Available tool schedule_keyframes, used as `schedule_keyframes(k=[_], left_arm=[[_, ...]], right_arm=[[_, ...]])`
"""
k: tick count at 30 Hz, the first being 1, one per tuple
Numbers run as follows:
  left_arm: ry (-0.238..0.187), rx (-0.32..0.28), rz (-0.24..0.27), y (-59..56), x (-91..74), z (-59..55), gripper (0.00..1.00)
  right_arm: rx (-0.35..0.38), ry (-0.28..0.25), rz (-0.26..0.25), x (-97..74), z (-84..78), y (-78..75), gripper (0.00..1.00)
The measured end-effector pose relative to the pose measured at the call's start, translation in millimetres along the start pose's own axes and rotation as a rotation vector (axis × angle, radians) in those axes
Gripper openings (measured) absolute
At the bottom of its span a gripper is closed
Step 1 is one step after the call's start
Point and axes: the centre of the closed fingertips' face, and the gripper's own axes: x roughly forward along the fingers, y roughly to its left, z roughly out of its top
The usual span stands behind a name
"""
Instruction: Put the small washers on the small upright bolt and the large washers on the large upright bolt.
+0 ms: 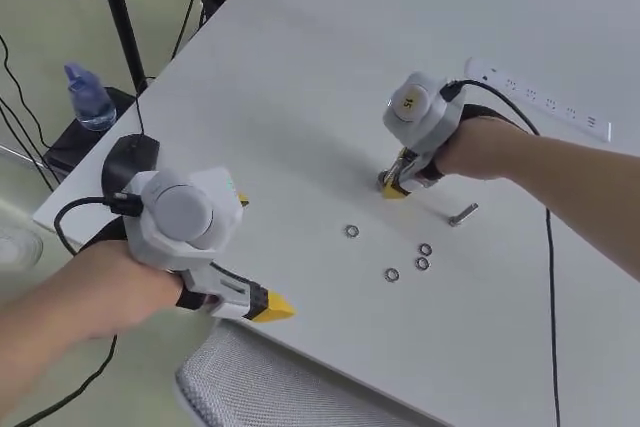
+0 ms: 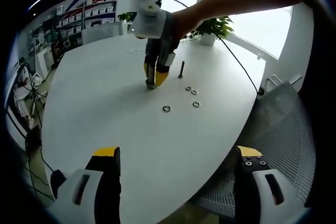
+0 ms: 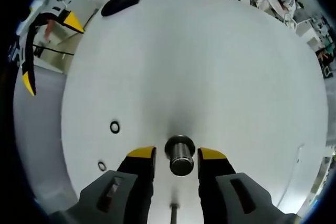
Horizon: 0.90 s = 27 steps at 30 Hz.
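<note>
A white power strip (image 1: 540, 99) lies along the upper right of the table (image 1: 300, 77) in the head view. A clear bottle (image 1: 90, 97) with a blue top stands off the table at the upper left, and a grey mesh chair (image 1: 250, 382) sits at the bottom edge. A black cable (image 1: 548, 247) runs down the right side, below the arm that holds the right gripper (image 1: 397, 185). 4 washers (image 1: 391, 274) lie flat and loose at centre, apart from one another, with bare tabletop between them and both bolts.

The large bolt (image 3: 180, 160) stands upright, long axis vertical and head up, at lower centre of the right gripper view. It is between that gripper's yellow-tipped jaws, which are partly open astride it with a thin gap on each side. I cannot tell whether they touch it lower down. The small bolt (image 2: 181, 69) is a thin dark shaft, also upright, just right of the right gripper in the left gripper view.

The left gripper (image 2: 178, 153) has its jaws spread wide at the bottom of its own view, holding nothing, above the table's near edge.

The tabletop is smooth matte white. The washers are thin metal rings. The large bolt is bright grey metal with a round cylindrical head. The gripper bodies are pale grey plastic.
</note>
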Motion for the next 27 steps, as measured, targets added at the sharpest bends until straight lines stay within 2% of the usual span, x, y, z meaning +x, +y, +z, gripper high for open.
schedule_keyframes(k=[11, 20, 22, 24, 27], left_arm=[[0.000, 0.006, -0.002, 0.1, -0.5, 1.4, 0.89], [0.001, 0.013, -0.013, -5.7, 0.3, 2.2, 0.89], [0.002, 0.020, -0.012, -5.4, 0.5, 3.4, 0.89], [-0.001, 0.024, -0.014, -5.7, -0.6, 6.7, 0.89], [-0.005, 0.036, -0.012, -4.8, -2.6, 11.5, 0.89]], right_arm=[[0.002, -0.016, -0.004, -8.8, 0.8, -2.8, 0.32], [0.016, -0.043, -0.018, -27.1, 4.6, 3.3, 0.31], [0.014, -0.049, -0.017, -26.4, 4.1, 5.1, 0.31], [-0.015, -0.059, -0.040, -27.5, 6.1, 0.6, 0.30], [0.017, -0.081, -0.034, -37.9, 10.3, 2.7, 0.30]])
